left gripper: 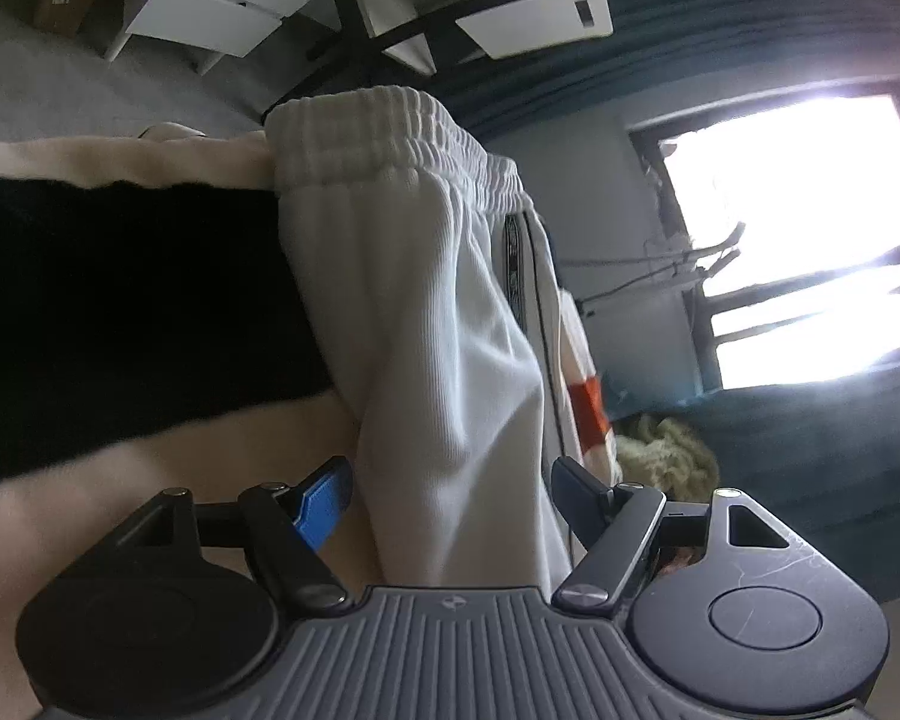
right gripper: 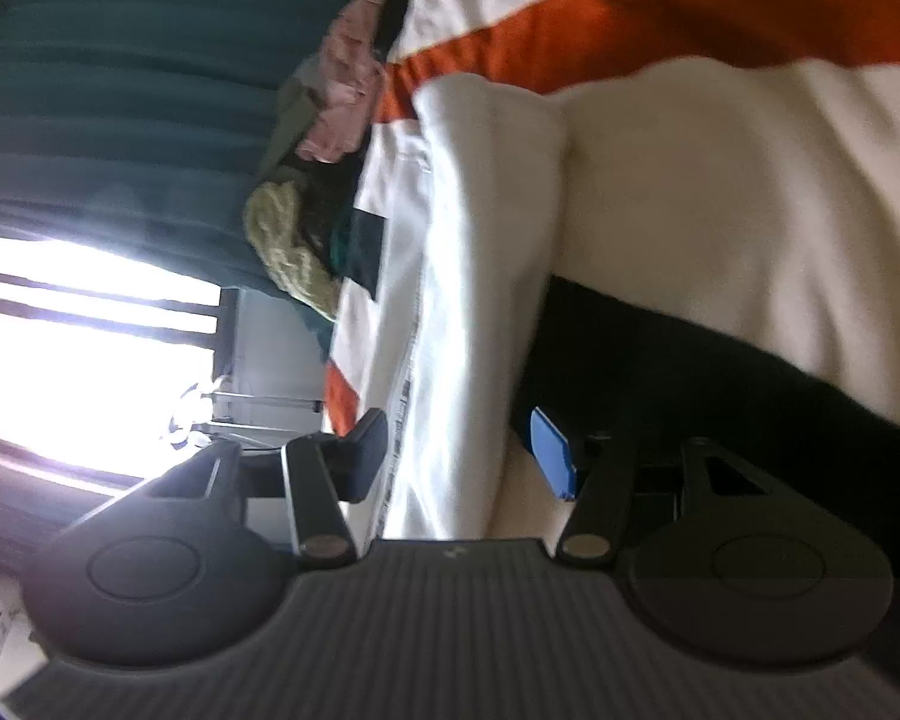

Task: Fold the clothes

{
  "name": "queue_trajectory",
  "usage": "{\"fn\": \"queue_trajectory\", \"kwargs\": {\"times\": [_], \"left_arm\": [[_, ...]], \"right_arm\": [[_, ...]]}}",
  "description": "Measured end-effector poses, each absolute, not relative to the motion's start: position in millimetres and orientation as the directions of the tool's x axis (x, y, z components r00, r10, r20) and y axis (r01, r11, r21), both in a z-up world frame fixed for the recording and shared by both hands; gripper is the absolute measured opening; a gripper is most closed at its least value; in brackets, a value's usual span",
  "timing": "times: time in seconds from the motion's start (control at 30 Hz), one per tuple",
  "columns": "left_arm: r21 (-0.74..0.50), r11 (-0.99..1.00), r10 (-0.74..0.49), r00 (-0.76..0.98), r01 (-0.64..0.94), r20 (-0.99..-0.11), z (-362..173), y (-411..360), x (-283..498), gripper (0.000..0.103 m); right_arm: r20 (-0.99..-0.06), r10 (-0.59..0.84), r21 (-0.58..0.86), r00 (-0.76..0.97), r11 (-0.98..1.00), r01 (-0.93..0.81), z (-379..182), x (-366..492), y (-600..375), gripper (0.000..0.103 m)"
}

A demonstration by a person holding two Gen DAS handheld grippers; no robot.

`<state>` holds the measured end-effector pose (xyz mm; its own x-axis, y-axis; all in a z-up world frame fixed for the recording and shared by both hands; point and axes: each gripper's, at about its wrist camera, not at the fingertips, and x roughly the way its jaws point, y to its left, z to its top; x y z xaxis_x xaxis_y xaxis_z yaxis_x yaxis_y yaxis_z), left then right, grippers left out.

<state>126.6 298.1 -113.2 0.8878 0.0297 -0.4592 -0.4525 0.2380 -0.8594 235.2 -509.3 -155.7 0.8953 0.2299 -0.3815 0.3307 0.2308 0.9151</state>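
White sweatpants (left gripper: 450,312) lie folded lengthwise, waistband at twelve o'clock; cross-folds likely remain. Left gripper (left gripper: 453,495) and right gripper (right gripper: 459,450) both straddle the fabric, jaws wide, not pressing.

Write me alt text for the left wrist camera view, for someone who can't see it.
White sweatpants with an elastic waistband lie on a cream, black and orange striped blanket, running between the open fingers of the left gripper, whose pads do not press the fabric. A bright window and teal curtain fill the background of the tilted fisheye picture.
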Motion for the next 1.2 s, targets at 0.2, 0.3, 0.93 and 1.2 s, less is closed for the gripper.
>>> {"fn": "queue_trajectory", "kwargs": {"times": [0.2, 0.3, 0.93, 1.2], "left_arm": [[-0.877, 0.21, 0.089, 0.901, -0.433, -0.424, -129, 317, 140, 0.068], [-0.884, 0.199, 0.108, 0.906, -0.423, -0.409, -137, 328, 145, 0.06], [-0.857, 0.321, 0.207, 0.913, -0.404, -0.352, -102, 340, 168, 0.01], [-0.895, 0.29, 0.182, 0.938, -0.339, -0.296, -85, 339, 114, 0.01]], "right_arm": [[-0.443, 0.171, 0.871, 0.88, 0.316, 0.377, -170, 269, -507, 0.056], [-0.444, 0.111, 0.848, 0.889, 0.371, 0.377, -177, 284, -512, 0.056], [-0.44, -0.034, 0.791, 0.897, 0.459, 0.406, -166, 326, -542, 0.012], [-0.412, -0.023, 0.807, 0.911, 0.454, 0.377, -126, 261, -562, 0.011]]}}
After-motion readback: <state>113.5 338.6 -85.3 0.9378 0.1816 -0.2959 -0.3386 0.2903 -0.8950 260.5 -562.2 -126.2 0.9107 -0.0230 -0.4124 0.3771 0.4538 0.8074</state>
